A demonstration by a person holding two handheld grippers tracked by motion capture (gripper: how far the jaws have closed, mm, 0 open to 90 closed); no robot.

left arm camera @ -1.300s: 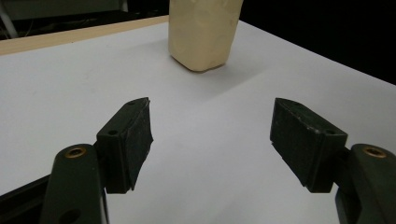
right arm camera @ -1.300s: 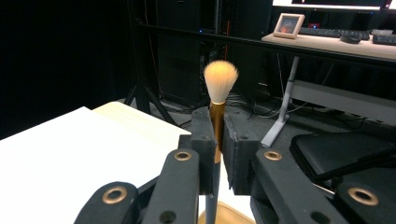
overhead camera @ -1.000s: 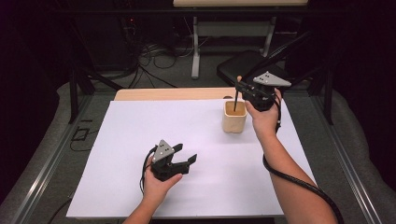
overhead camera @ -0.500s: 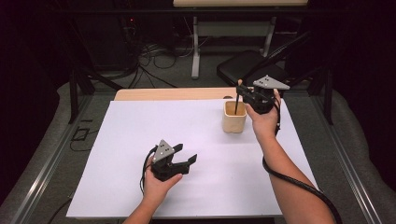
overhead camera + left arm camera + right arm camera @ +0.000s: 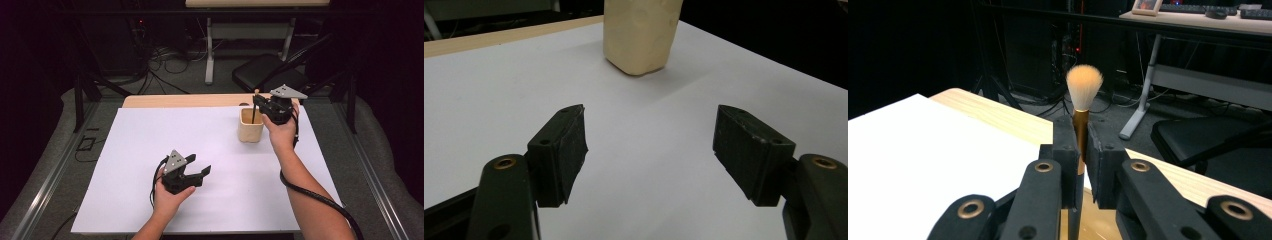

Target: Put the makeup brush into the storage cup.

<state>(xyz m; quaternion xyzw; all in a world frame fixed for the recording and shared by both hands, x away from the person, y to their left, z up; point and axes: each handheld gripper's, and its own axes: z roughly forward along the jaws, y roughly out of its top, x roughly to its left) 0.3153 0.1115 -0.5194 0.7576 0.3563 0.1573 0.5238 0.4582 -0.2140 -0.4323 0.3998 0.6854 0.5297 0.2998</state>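
A makeup brush (image 5: 1083,107) with a pale bristle head and copper ferrule stands upright, bristles up. My right gripper (image 5: 1082,150) is shut on its handle. In the high view the brush (image 5: 255,106) has its dark handle reaching down into a tan square cup (image 5: 250,126), with the right gripper (image 5: 261,105) just right of the cup at the far right of the white sheet. My left gripper (image 5: 202,175) rests on the sheet near the front, open with nothing between its pads (image 5: 564,150). It faces the cup (image 5: 640,36).
A white sheet (image 5: 150,150) covers most of the wooden table (image 5: 175,100). A black chair (image 5: 265,75) and a desk frame (image 5: 210,55) stand beyond the far edge, with cables on the floor. Black cable (image 5: 320,200) trails from the right hand.
The right gripper has shifted slightly with the brush over the cup. The left gripper has stayed in place.
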